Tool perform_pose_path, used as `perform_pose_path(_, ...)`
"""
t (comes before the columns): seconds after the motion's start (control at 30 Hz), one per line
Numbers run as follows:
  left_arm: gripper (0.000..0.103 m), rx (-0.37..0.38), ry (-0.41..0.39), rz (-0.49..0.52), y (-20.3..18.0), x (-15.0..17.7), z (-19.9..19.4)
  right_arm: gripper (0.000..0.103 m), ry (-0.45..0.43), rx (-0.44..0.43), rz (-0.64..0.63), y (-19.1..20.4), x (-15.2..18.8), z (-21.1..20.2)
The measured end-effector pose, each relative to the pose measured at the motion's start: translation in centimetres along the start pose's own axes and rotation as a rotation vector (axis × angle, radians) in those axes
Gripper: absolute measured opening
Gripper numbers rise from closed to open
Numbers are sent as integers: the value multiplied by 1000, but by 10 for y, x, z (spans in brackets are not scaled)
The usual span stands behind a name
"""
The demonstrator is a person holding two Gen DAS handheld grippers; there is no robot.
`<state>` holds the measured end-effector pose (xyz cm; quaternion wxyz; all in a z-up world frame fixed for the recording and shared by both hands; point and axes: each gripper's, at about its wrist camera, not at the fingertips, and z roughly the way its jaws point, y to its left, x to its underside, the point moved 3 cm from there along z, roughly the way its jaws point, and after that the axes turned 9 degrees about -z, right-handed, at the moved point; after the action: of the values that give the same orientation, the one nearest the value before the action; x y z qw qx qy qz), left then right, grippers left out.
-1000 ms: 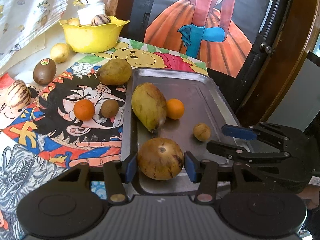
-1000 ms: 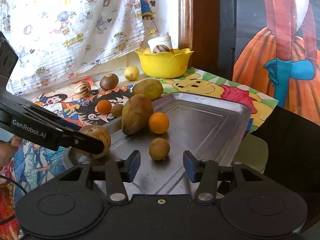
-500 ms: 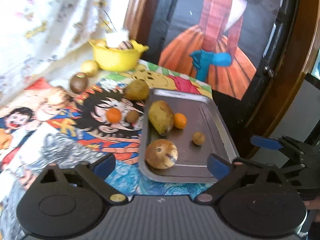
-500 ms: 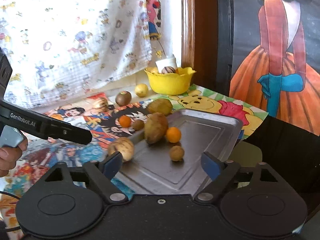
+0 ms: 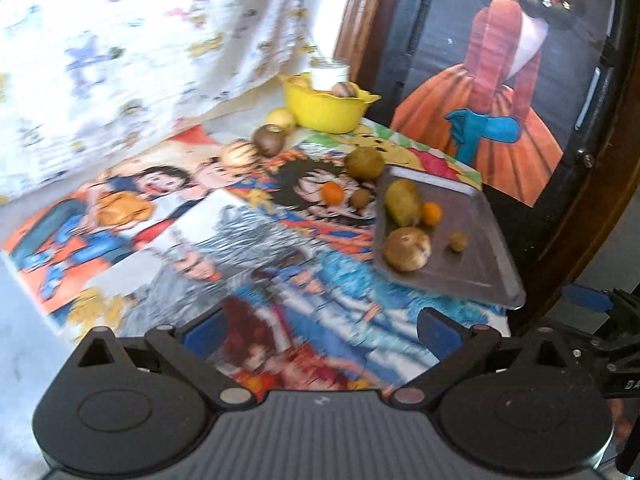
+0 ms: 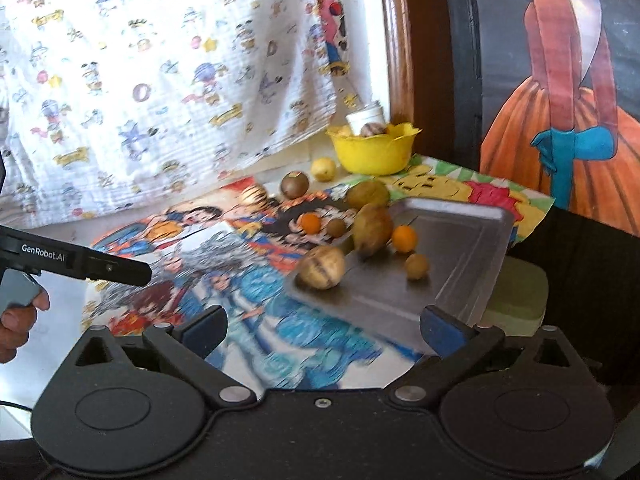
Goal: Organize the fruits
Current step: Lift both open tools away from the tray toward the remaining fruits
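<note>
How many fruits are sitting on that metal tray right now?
4 on the metal tray: a large round tan fruit at its near corner, a mango behind it, a small orange beside that, and a small brown fruit.

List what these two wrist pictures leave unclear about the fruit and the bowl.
- Yellow bowl: its rim hides most of the contents, both views.
- White cup: bottom hidden behind the bowl.
- Striped fruit: smeared by motion blur, left wrist view.
- Tray: its near corner is blurred.

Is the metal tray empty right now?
No. The tray holds four fruits: mango, orange, a round brown one, a small one.
</note>
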<state>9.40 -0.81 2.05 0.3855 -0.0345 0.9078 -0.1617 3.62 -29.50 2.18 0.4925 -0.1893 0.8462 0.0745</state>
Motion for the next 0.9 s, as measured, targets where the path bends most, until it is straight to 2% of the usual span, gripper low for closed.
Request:
perform_pose_path(0.27, 103, -99, 12, 0, 38, 16, -29, 102, 62, -108, -9, 34, 3, -4)
perform_pose_path(0.5, 103, -128, 58, -4, 56, 17, -36, 102, 74, -212, -59, 62, -7, -3)
perform_pose_path(0.73, 103, -138, 55, -5, 66, 1, -39, 102, 46, -239, -101, 67, -26, -1)
perform_pose_path(0.9, 103, -139, 44, -6, 70, -11, -34, 102, 30, -218, -132, 57, -42, 5)
